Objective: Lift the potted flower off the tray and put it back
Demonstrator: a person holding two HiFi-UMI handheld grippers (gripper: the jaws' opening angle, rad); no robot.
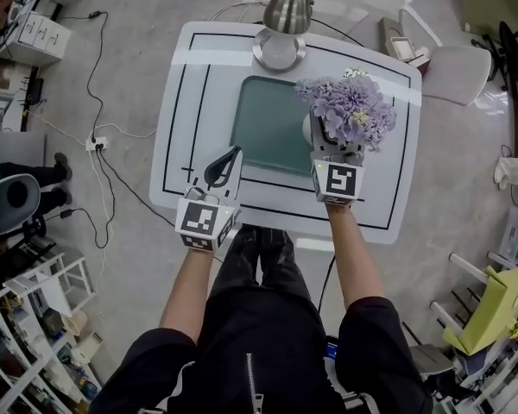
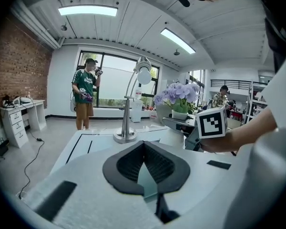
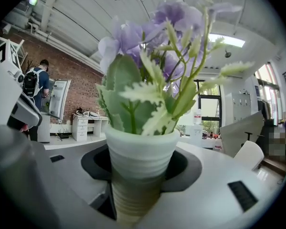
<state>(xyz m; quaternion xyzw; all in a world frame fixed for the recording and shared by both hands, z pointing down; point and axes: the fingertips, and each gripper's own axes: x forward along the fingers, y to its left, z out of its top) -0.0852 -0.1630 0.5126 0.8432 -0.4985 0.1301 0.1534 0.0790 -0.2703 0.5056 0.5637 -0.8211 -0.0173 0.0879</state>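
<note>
Presently right gripper [image 1: 326, 145] pinches potted flower [image 1: 350, 110] by its white pot at teal tray [image 1: 268, 132] right edge; left gripper [image 1: 231, 156] pressed together, empty, over white desk [image 1: 198, 84].

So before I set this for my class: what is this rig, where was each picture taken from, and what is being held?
No robot: a person holds a two-fingered gripper in each hand. One picture comes from a camera on the person's head, looking down; the other two from cameras riding on the grippers. On the white table stand a green tray and a silver lamp. The right gripper has its fingers closed on the potted flower, at the tray's right edge. The left gripper holds nothing, its fingertips together.
</note>
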